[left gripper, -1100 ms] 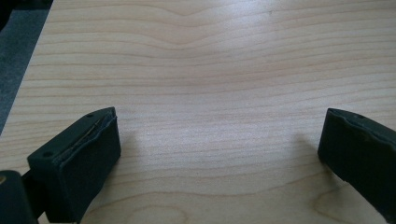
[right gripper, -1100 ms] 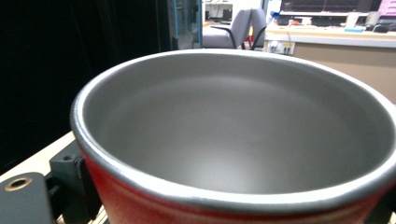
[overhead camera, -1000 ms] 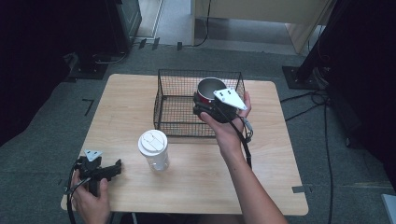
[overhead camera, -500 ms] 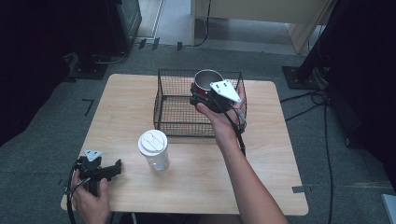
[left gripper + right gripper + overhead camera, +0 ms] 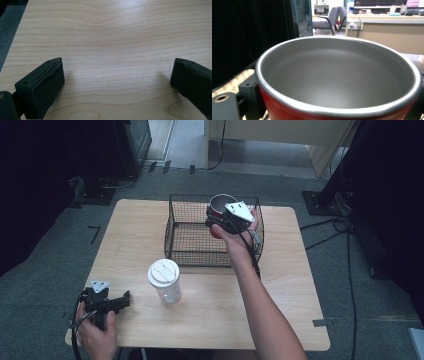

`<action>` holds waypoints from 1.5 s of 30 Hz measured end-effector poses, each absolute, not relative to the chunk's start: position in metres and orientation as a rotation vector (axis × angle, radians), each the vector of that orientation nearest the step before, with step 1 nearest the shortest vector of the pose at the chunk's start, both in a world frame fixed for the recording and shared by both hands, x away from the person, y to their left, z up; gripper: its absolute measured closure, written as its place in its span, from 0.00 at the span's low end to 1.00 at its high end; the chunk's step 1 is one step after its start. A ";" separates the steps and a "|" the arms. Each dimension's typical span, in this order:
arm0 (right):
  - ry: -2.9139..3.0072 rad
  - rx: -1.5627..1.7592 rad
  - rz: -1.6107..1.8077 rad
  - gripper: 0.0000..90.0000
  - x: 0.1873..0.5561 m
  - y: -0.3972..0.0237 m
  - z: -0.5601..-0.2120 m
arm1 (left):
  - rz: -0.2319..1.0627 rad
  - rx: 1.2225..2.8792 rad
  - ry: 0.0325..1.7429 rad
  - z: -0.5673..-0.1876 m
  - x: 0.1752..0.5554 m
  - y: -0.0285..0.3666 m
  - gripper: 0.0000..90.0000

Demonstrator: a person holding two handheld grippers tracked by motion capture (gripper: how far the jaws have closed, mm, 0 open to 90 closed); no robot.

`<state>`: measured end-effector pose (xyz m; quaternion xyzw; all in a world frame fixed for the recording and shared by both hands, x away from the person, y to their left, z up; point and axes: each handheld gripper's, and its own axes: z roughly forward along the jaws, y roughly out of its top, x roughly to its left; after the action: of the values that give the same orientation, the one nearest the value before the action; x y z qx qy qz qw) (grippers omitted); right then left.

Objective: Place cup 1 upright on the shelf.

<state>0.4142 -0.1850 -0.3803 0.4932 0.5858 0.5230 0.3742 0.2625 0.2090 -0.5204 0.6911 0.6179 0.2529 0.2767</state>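
Note:
A red mug (image 5: 221,203) with a grey inside hangs over the far right part of the black wire basket (image 5: 172,227). My right gripper (image 5: 216,221) is shut on the mug's side, with its grey plate on top. In the right gripper view the mug (image 5: 339,75) is upright and empty, and one black jaw stands at its left. My left gripper (image 5: 122,300) rests at the table's front left corner, held by a hand. Its jaws stand wide apart over bare wood in the left gripper view (image 5: 115,85), with nothing between them.
A clear cup with a white lid (image 5: 164,279) stands upright in front of the basket, toward the left. The wooden table (image 5: 300,285) has bare room at its right and front. Cables and dark stands lie on the floor around it.
My right hand has carried the red mug away from the person, toward the far side of the basket. The left gripper has stayed put.

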 end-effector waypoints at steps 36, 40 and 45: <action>1.594 1.492 1.145 0.08 0.482 -0.191 -0.443 | 0.678 1.863 1.658 -0.520 0.262 0.209 0.00; 1.578 1.498 1.127 0.08 0.484 -0.193 -0.445 | 0.679 1.862 1.659 -0.520 0.262 0.209 0.00; 1.562 1.491 1.108 0.08 0.484 -0.191 -0.446 | 0.679 1.863 1.658 -0.520 0.262 0.209 0.00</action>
<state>0.4837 -0.1912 -0.4463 0.5756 0.6029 0.4278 0.3495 0.2625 0.2092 -0.5202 0.6929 0.6169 0.2524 0.2749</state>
